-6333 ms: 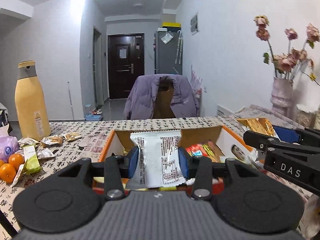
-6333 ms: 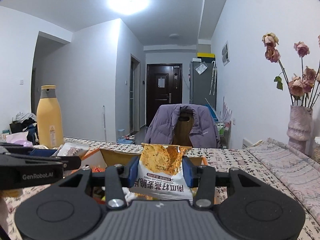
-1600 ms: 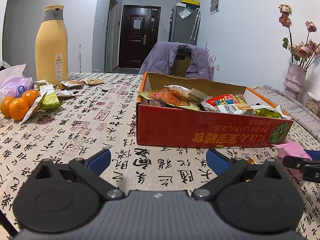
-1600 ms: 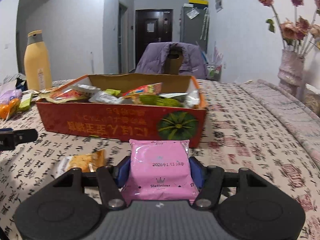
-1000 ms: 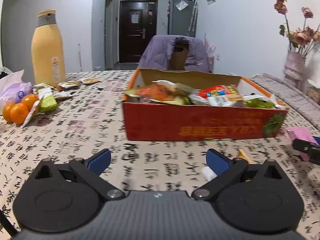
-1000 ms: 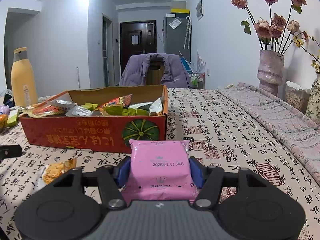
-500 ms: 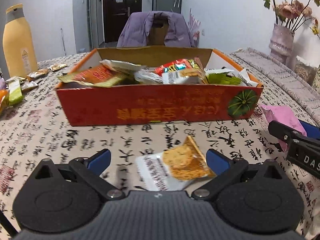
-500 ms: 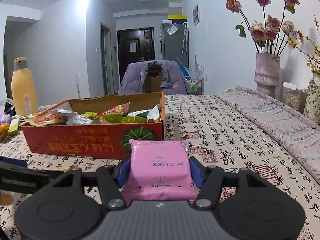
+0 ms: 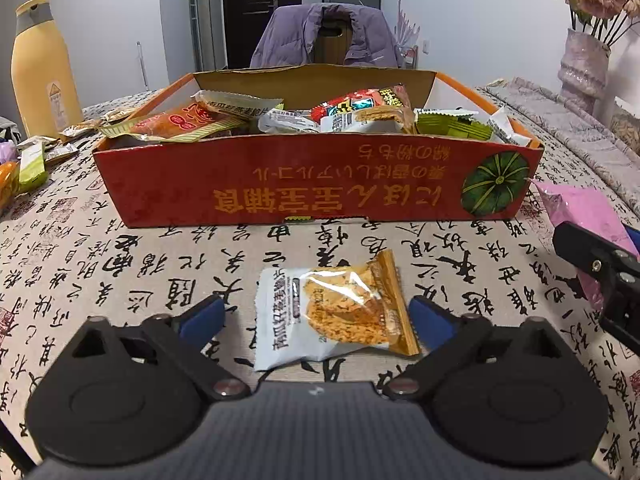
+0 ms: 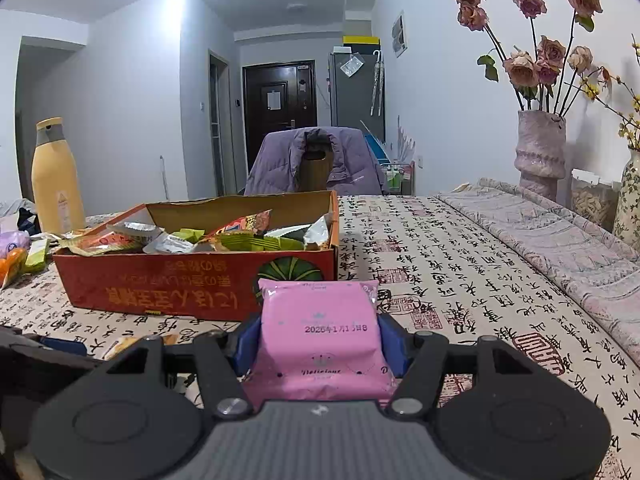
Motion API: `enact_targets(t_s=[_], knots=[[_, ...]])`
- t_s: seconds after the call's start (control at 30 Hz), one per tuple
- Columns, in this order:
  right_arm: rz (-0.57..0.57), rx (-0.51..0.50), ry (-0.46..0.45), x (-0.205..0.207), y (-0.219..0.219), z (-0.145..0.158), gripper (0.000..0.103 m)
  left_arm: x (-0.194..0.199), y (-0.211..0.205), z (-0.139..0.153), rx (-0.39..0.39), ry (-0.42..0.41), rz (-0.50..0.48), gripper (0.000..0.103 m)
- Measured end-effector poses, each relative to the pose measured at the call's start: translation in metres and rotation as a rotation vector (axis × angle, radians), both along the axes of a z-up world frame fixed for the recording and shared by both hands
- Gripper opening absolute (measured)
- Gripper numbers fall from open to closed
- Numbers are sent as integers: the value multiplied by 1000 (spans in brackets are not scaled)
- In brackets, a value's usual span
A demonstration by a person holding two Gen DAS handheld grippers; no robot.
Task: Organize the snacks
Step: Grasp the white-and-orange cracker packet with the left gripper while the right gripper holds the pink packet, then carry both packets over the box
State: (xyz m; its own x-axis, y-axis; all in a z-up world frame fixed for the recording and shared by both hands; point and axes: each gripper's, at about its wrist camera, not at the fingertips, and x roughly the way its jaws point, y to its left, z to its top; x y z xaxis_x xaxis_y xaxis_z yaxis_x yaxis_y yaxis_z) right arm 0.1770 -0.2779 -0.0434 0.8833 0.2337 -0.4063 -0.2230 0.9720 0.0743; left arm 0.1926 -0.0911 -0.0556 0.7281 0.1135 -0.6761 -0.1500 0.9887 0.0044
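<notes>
- Only the left wrist view shows the orange-and-white snack packet [image 9: 334,312] in full, flat on the calligraphy-print surface [image 9: 80,248] just near of the red cardboard box [image 9: 312,184]; the right wrist view catches only a sliver of it at lower left, behind the black frame.
- Only the right wrist view shows the printed front of the pink packet [image 10: 320,344]; the left view sees just part of it at the far right edge, beside the box's right end.
- The box holds a heap of snack packets [image 9: 304,114], seen in both views. The yellow bottle [image 9: 42,68] stands far left.
- Left gripper [image 9: 316,316]: the blue fingers [image 9: 202,318] stand wide, either side of the orange-and-white packet, and are closing. The right pad is just beside the packet's edge; the left one is clear of it.
- Right gripper [image 10: 320,342]: its fingers [image 10: 248,338] are partly closed, clamped on both sides of the pink packet, holding it above the surface near the box's right corner.
</notes>
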Motion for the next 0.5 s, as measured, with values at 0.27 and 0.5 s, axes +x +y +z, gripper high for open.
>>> enact_targets(t_s=[0.27,0.5], knots=[[-1,-3,-4,-1,0,0,61,-8,1,5,7,-35,-26,60],[5,-20,-34,-6,3,1,61,-18,6,7,1,-58,-29,58]])
